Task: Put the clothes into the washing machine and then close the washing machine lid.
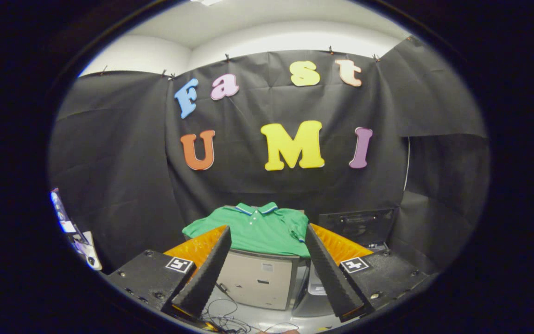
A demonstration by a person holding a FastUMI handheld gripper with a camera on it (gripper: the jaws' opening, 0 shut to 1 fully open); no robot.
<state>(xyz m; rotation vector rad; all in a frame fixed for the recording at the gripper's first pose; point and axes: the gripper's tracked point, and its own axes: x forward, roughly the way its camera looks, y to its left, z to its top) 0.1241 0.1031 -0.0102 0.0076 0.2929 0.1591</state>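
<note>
While the gripper [267, 273] hangs short of the booth's black cloth wall [123, 153], its fingers [204, 278] stand wide apart and hold nothing. A green polo shirt [255, 227] lies spread over the top of a pale box-like unit [260, 278], its hem draped past the front edge, collar toward the wall. Open air separates the fingertips from the shirt. A dark machine with a raised lid [357, 225] stands just beside the unit. Loose cables [223, 315] trail on the floor below.
</note>
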